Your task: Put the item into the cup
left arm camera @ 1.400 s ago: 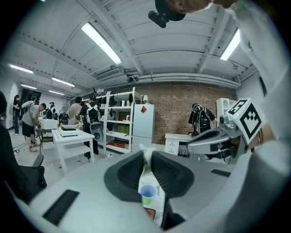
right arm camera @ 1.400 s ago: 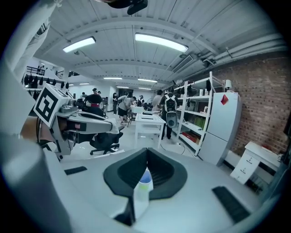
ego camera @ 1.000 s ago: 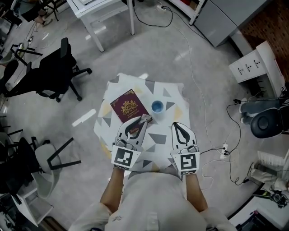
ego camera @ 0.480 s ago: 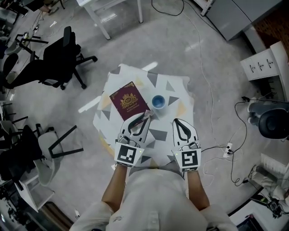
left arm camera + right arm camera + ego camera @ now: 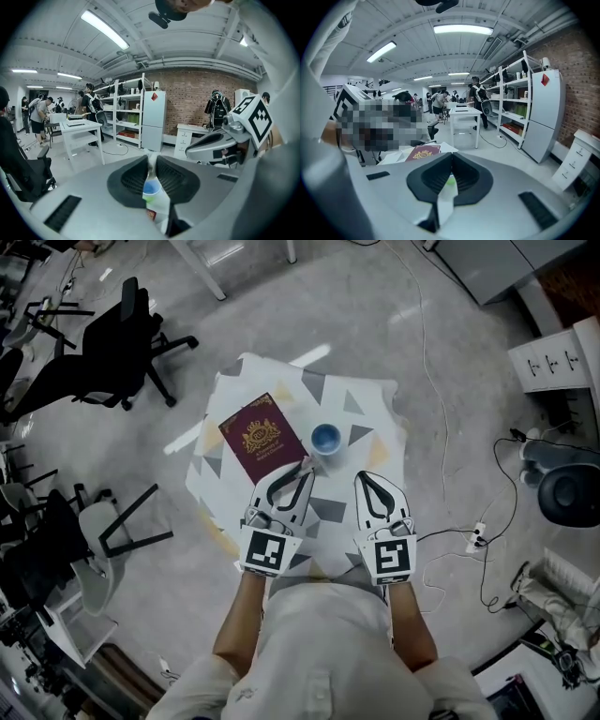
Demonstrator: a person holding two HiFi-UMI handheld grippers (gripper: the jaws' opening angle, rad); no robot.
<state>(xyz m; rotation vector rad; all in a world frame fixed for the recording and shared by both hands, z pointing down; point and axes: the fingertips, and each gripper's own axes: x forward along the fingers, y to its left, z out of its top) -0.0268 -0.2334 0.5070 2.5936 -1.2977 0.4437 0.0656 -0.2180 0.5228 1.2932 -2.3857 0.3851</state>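
Left gripper point(image 5: 300, 471) is pinching the small pale item point(image 5: 307, 463) at its tips, the blue cup point(image 5: 325, 438) sitting near at one o'clock. Letting go early is probably risking a miss onto the table point(image 5: 370, 409), or nudging the cup over. Right gripper point(image 5: 362, 476) is hovering closed and empty.

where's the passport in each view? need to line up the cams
Head view: passport left of centre, upper half.
Left gripper view: not clearly in it; a red patch low between the jaws can't be identified.
Right gripper view: passport left of centre, just above the jaws.
Landmark: white table, at the top edge of the head view, left in the left gripper view, centre in the right gripper view.
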